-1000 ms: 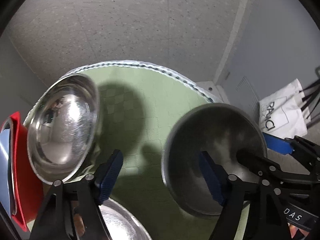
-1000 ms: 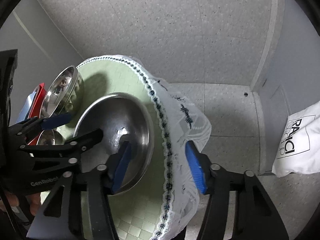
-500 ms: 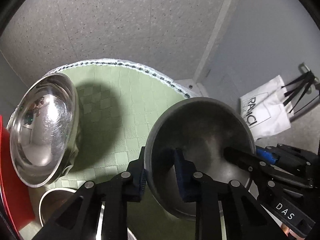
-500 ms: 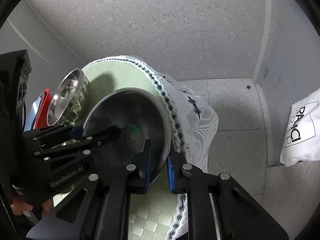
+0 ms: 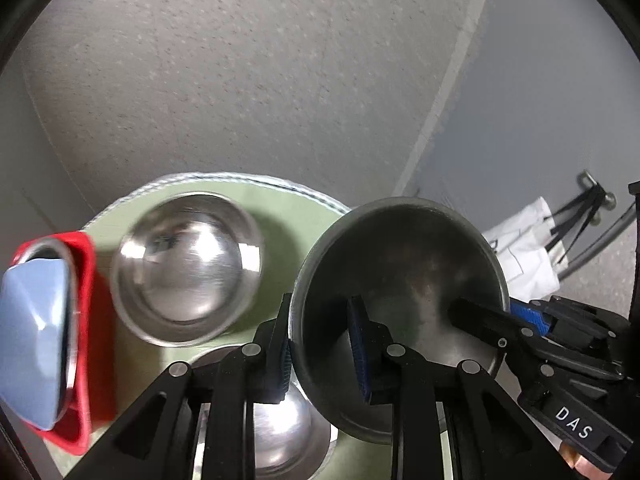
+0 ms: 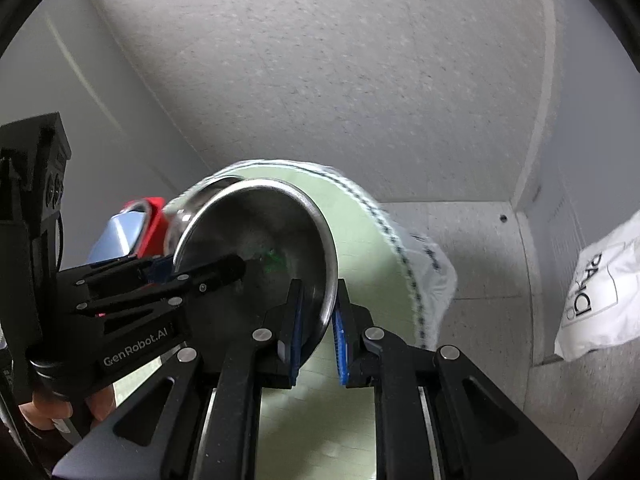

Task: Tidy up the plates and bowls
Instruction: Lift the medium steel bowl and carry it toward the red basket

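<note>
Both hand-held grippers (image 5: 320,344) (image 6: 318,320) clamp the steel bowl's (image 5: 404,264) rim.

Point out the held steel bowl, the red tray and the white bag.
held steel bowl (image 5: 400,264): left wrist view, inner wall.
red tray (image 5: 86,264): left wrist view, upper right rim.
white bag (image 6: 600,292): right wrist view, printed face.

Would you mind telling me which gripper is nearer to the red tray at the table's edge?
Left. The left gripper grips the held steel bowl's rim nearer the red tray; the right gripper clamps the opposite rim.
</note>
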The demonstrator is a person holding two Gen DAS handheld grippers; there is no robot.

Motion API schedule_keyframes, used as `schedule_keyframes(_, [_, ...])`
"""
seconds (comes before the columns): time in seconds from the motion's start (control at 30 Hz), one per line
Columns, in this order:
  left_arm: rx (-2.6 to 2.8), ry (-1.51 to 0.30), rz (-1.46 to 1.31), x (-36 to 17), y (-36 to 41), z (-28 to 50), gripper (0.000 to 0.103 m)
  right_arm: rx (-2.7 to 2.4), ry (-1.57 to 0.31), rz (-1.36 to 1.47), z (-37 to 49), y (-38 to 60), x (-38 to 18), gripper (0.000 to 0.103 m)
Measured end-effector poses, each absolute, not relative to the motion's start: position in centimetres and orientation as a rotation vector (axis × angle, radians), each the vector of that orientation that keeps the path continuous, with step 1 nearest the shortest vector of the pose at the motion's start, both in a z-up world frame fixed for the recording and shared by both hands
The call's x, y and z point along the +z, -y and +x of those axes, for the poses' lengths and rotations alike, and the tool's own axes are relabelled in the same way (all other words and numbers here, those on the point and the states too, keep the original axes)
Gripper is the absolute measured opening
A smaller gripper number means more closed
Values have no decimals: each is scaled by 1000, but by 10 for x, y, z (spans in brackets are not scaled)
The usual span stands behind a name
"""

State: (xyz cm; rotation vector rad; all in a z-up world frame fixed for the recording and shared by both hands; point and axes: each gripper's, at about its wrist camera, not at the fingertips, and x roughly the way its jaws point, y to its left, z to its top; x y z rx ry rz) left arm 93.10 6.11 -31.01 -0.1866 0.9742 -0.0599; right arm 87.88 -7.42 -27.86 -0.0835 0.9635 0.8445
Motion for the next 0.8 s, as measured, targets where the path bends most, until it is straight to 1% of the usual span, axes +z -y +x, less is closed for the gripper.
schedule_keyframes(0.3, [31, -943, -221, -305, -130, 898, 23, 915, -933, -136, 857, 22, -263, 13])
schedule_keyframes(0.47, [74, -943, -241, -305, -159, 900, 23, 955, -935, -156, 865, -13, -259, 13])
schedule_keyframes(0.63, [111, -977, -282, -319, -185, 914, 23, 964, -968, -187, 881, -50, -274, 13])
schedule_keyframes(0.8, [139, -1020, -290, -337, -203, 924, 23, 970, -1009, -204, 894, -64, -291, 13])
